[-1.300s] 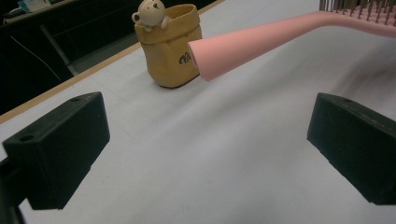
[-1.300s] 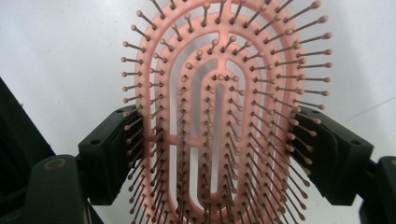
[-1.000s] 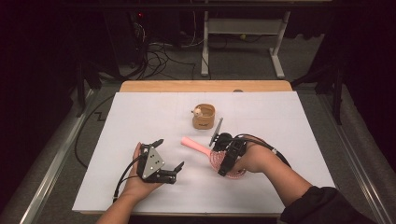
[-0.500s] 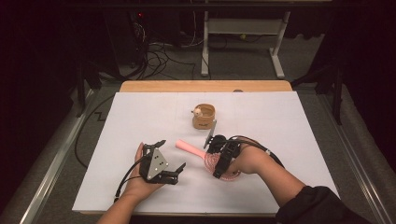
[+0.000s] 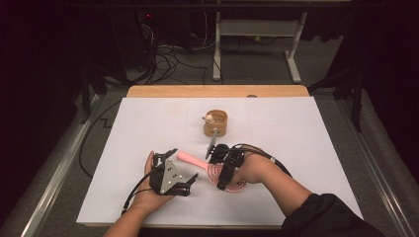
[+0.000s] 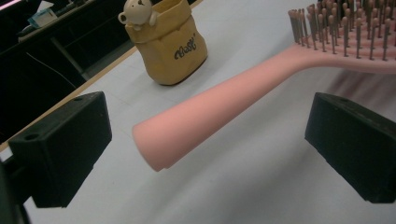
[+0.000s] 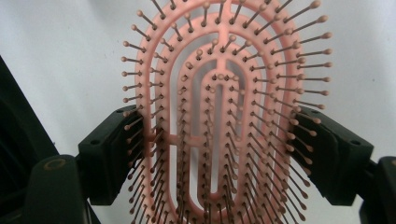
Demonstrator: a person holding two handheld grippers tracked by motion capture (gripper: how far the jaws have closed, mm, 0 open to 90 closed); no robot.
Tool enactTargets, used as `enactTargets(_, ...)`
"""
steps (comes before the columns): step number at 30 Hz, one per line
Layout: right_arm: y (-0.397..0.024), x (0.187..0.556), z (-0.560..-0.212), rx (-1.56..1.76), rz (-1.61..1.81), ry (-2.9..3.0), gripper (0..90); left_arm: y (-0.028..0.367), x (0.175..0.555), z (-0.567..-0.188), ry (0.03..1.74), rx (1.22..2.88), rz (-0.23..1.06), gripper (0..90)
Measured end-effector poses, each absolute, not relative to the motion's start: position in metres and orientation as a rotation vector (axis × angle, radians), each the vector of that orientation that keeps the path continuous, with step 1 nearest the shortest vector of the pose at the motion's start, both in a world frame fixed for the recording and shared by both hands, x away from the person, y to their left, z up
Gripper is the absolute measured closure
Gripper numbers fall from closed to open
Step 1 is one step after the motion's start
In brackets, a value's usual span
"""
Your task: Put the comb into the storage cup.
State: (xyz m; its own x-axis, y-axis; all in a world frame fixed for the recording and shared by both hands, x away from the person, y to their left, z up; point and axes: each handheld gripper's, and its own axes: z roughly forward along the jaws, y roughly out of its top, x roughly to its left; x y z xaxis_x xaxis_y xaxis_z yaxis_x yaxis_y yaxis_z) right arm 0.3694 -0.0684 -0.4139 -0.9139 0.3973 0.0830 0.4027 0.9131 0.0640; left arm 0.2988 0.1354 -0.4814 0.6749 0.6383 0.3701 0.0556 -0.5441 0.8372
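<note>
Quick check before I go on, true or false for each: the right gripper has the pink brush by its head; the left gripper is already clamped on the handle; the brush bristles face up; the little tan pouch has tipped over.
1. The right gripper holds the pink brush by its head. True: its jaws press on both sides of the bristled head.
2. The left gripper is clamped on the handle. False: its jaws stand wide open, the handle end pointing between them, touching neither.
3. The bristles face up. True.
4. The tan pouch has tipped over. False: it stands upright on the white sheet, a small bear figure peeking from its top.
</note>
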Motion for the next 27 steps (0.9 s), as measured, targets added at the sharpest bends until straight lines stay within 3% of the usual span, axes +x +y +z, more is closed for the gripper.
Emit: enactTargets(27,-0.068,0.368,-0.416,-0.593,-0.079,-3.012,20.7,0.103,0.294,-0.487,0.406,2.139,0.943,6.0)
